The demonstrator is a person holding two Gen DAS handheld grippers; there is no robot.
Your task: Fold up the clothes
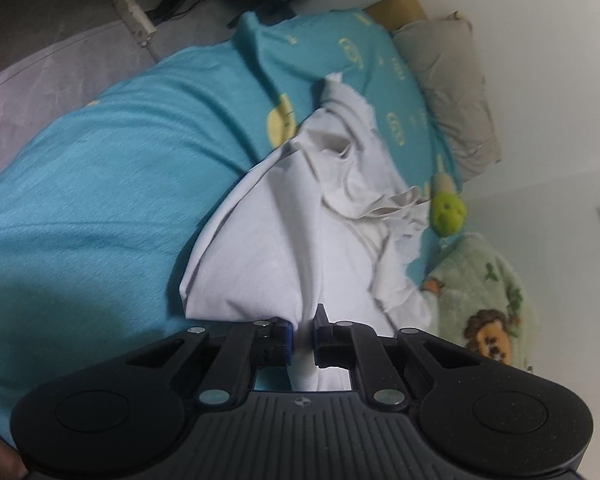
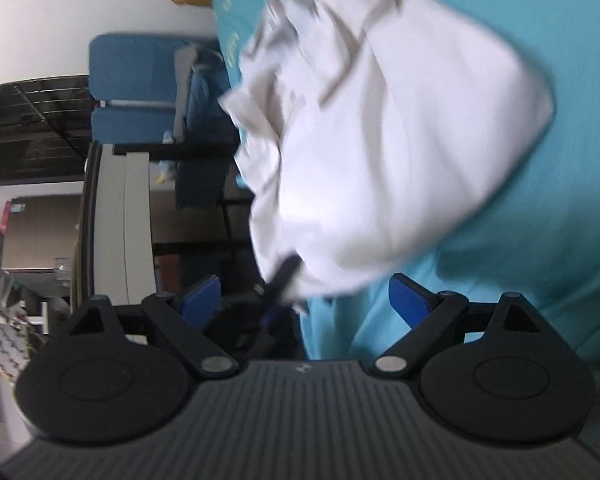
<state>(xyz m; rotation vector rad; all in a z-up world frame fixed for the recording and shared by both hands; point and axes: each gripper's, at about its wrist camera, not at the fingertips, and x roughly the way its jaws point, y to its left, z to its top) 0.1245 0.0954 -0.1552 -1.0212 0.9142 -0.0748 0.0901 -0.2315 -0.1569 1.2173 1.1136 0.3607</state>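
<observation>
Pinched between the fingers of my left gripper [image 1: 303, 338] was a fold of the white garment [image 1: 300, 216]; the fingers were closed on it, with only a narrow strip of cloth showing between the blue pads. From that grip the garment stretched away ahead of the fingers, smooth near me and bunched into creases farther out, over the turquoise bedsheet [image 1: 100, 168]. Beyond the crumpled far end and off to the right of the fingers lay a small green plush toy [image 1: 446, 210], and nearer on that same side a pale green blanket with a lion print [image 1: 488, 308]. A beige pillow [image 1: 448, 92] sat far ahead against the white wall.

At my right gripper [image 2: 298, 300] the fingers stood wide apart, holding nothing. The white garment [image 2: 380, 140] hung just ahead of them, blurred, its lower edge close above the gap, with the turquoise sheet [image 2: 540, 240] behind and to the right. A blue chair [image 2: 140, 80] stood far off to the left.
</observation>
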